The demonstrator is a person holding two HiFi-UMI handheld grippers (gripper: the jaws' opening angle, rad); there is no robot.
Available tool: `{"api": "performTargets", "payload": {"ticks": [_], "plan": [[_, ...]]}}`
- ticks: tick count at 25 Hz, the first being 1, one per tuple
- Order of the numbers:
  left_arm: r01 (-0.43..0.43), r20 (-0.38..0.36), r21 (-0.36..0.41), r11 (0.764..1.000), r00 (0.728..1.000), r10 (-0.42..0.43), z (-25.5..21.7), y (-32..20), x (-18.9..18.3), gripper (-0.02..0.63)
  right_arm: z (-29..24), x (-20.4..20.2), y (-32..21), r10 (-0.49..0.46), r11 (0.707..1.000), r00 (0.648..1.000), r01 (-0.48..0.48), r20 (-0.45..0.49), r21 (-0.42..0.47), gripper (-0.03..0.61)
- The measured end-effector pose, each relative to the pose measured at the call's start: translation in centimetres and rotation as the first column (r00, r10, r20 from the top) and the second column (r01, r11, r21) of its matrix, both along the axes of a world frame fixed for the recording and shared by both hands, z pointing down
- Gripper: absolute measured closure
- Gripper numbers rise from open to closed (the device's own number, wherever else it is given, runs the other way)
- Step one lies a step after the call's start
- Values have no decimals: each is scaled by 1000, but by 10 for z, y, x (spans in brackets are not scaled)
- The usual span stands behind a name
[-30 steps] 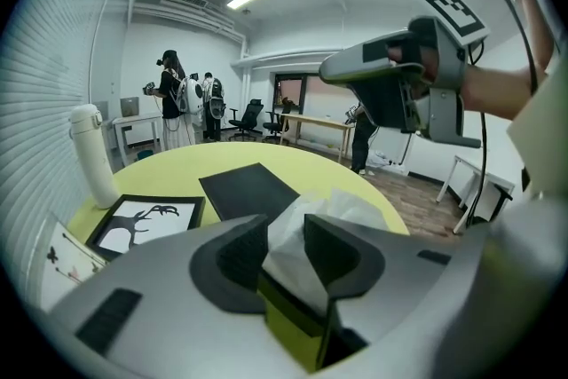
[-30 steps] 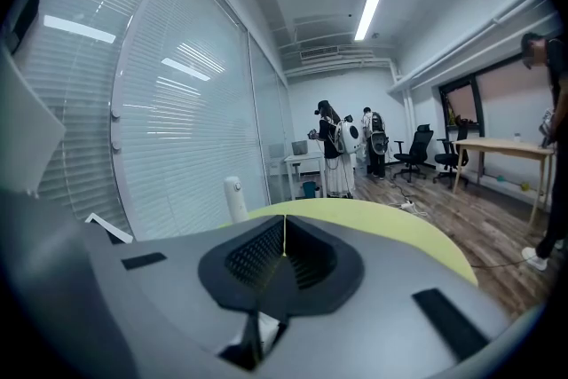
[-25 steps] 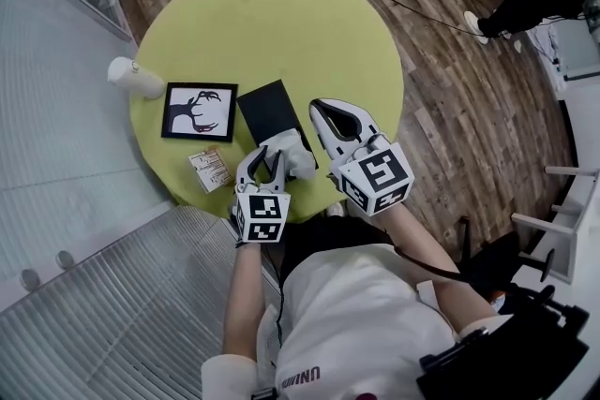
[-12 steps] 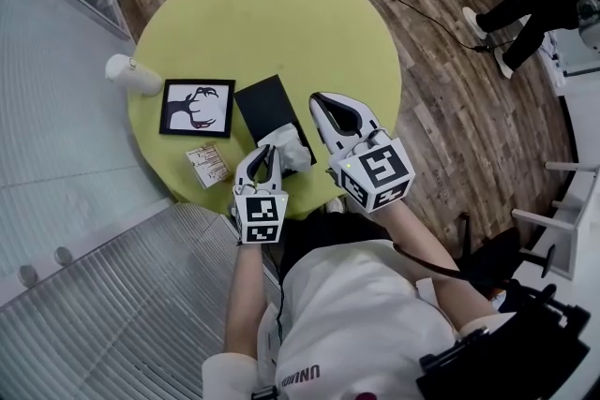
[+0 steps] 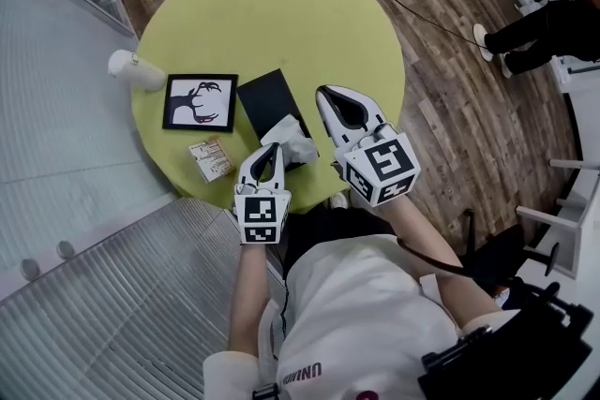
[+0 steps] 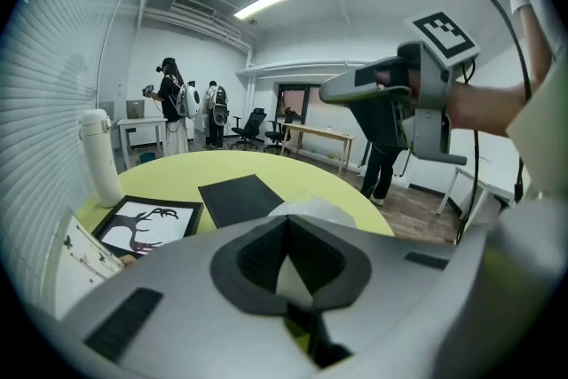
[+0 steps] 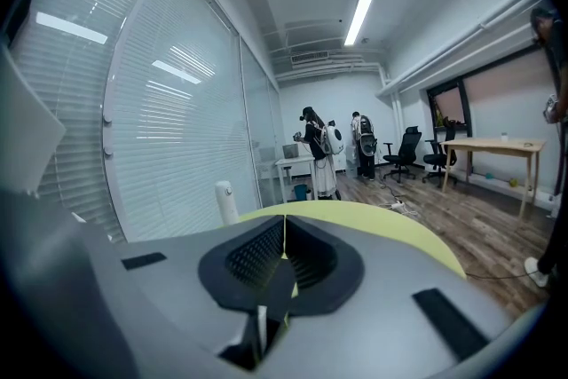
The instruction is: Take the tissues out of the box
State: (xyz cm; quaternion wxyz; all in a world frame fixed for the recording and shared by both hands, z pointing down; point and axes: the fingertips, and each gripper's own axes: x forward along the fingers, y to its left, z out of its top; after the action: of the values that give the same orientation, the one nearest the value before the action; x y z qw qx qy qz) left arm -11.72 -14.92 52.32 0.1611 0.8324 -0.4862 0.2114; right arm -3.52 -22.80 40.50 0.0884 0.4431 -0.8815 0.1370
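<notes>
Left claw (image 6: 286,222) is pinched shut on the near edge of the white tissue (image 5: 292,138), which is bunched up at the near end of the flat black box (image 5: 265,95), close to the front edge of the yellow-green tabletop (image 5: 281,14). Right claw (image 7: 284,226) is closed too, nothing in it, hanging just right of the box. A framed picture (image 5: 200,102) sits just left of the box, with a white bottle (image 5: 134,71) further left.

Shirt (image 5: 356,314) print starts "UNI", rest unclear; nothing else legible.
</notes>
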Motion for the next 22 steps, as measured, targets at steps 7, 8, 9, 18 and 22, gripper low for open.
{"api": "performTargets", "payload": {"ticks": [7,8,9,18,22], "plan": [[-4,-29,8,1000,1000,4,-10,4,0,604,-2,3,0,-2,1000,1000,2,-1,8,557],[-2,-28,11,1000,1000,2,-11,4,0,604,-2,3,-1,-3,1000,1000,3,-2,9,558],[-3,-27,11,1000,1000,3,-12,5,1,604,-2,4,-1,-3,1000,1000,3,-2,10,557],[10,-36,59,998,999,-7,-28,6,1,604,-4,6,0,-4,1000,1000,4,3,17,557],[25,-40,69,997,999,-22,-33,6,-2,604,-4,5,2,-6,1000,1000,5,4,22,557]]}}
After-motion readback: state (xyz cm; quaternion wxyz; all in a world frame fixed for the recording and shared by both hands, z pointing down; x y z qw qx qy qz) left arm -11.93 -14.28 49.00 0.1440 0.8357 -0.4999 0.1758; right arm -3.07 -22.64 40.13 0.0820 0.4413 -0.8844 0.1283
